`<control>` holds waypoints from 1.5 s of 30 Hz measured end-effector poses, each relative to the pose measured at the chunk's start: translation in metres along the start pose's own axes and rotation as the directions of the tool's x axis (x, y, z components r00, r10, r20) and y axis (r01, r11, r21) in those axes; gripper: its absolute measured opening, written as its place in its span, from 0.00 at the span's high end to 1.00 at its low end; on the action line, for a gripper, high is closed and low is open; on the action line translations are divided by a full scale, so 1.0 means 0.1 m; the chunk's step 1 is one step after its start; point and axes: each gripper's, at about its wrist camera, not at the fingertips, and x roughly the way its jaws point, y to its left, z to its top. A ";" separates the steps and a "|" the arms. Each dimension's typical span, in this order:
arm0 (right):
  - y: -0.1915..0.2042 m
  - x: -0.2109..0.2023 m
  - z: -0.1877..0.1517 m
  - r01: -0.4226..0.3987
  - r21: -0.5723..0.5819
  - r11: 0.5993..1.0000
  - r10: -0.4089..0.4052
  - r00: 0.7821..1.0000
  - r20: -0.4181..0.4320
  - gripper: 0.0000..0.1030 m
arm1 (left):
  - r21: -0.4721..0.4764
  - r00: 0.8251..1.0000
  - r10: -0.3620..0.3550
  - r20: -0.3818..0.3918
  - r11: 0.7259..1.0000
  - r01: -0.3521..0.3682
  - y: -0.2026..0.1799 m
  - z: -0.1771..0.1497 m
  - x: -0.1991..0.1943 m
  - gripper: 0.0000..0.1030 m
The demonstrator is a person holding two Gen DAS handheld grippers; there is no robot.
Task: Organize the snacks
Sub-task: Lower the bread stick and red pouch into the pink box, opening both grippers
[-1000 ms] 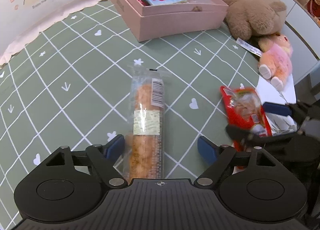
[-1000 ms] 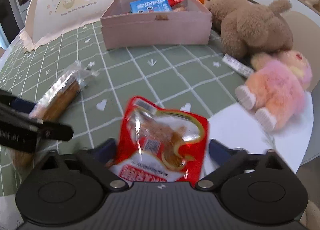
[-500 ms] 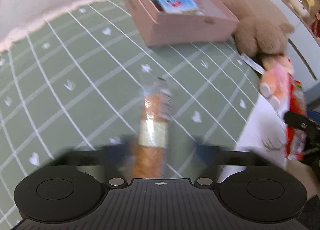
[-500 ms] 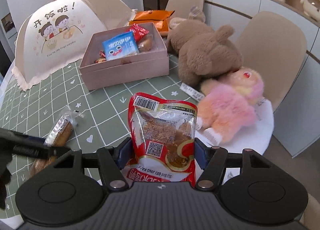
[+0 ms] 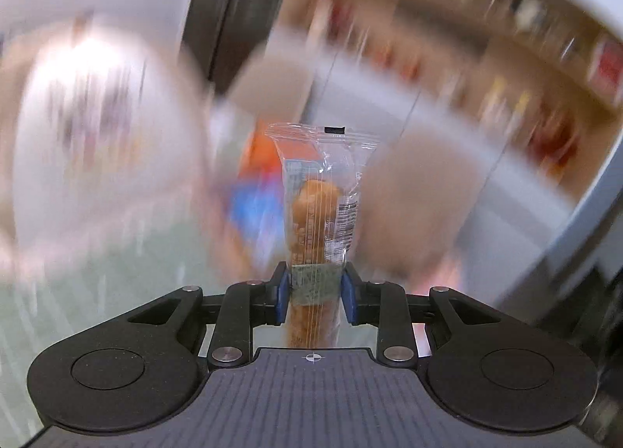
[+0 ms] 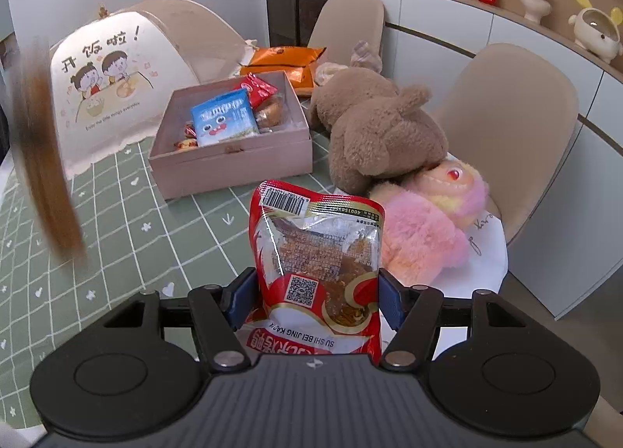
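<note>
My left gripper is shut on a long bread stick in clear wrap and holds it upright in the air; the background there is motion-blurred. The stick shows as a brown blur at the left of the right wrist view. My right gripper is shut on a red snack pouch and holds it above the green checked tablecloth. The open pink box with a blue packet and other snacks stands farther back.
A brown teddy bear and a pink plush toy lie to the right of the box. A white food cover stands at the back left. Orange packets lie behind the box. Chairs stand at the table's right edge.
My left gripper has closed on the bread stick and lifted it off the table, swinging upward. My right gripper has raised the red pouch a little higher.
</note>
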 end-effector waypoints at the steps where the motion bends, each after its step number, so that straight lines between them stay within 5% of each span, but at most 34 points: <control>1: 0.01 -0.01 0.02 -0.002 -0.001 1.000 0.002 1.000 0.005 0.37 | 0.027 0.994 -0.016 0.107 1.000 0.013 -0.08 0.25 -0.16 0.70; 3: 0.01 -0.05 0.09 -0.009 -0.002 1.000 0.010 1.000 0.024 0.37 | 0.080 0.969 -0.043 0.244 0.996 0.024 -0.20 0.62 -0.35 0.69; 7: 0.01 -0.12 0.20 -0.014 -0.009 1.000 0.015 0.998 0.065 0.37 | 0.111 0.951 -0.056 0.306 0.994 0.022 -0.26 1.09 -0.24 0.69; 10: -0.03 -0.15 0.26 -0.019 -0.009 1.000 0.020 0.996 0.086 0.37 | 0.070 0.965 -0.043 0.257 0.997 0.025 -0.17 1.26 0.17 0.69; 13: -0.08 -0.13 0.33 -0.016 -0.008 1.000 0.016 0.996 0.086 0.37 | -0.006 0.996 -0.038 0.087 0.999 0.039 0.03 1.30 0.91 0.68; 17: -0.17 -0.11 0.42 -0.001 -0.022 1.000 0.003 0.996 0.092 0.37 | -0.087 1.000 0.009 0.014 0.996 -0.008 0.34 1.04 1.45 0.64; 20: -0.26 -0.12 0.51 0.013 -0.032 0.999 -0.009 0.994 0.113 0.37 | -0.157 0.999 -0.022 0.042 0.987 0.028 0.48 0.87 1.32 0.64; 29: -0.04 0.06 1.46 0.003 -0.113 0.994 0.030 0.957 0.289 0.36 | -0.247 0.998 0.065 0.027 0.967 -0.056 0.84 0.17 0.64 0.64; 31: 0.18 0.26 1.72 -0.019 -0.157 0.987 0.068 0.947 0.313 0.17 | -0.266 0.996 0.088 0.003 0.960 -0.084 0.85 -0.03 0.59 0.64; 35: 0.61 0.93 2.08 -0.073 -0.227 0.971 0.131 0.959 0.253 0.13 | -0.269 0.986 0.152 -0.066 0.949 -0.164 0.86 -0.35 0.53 0.64; 41: 0.61 0.94 1.77 -0.132 -0.169 0.977 0.168 0.960 0.224 0.14 | -0.293 0.975 0.202 -0.090 0.930 -0.220 0.89 -0.67 0.30 0.64; 45: 0.46 0.90 1.29 -0.213 -0.083 0.973 0.224 0.962 0.157 0.13 | -0.208 0.973 0.215 -0.089 0.951 -0.229 0.74 -0.86 0.41 0.64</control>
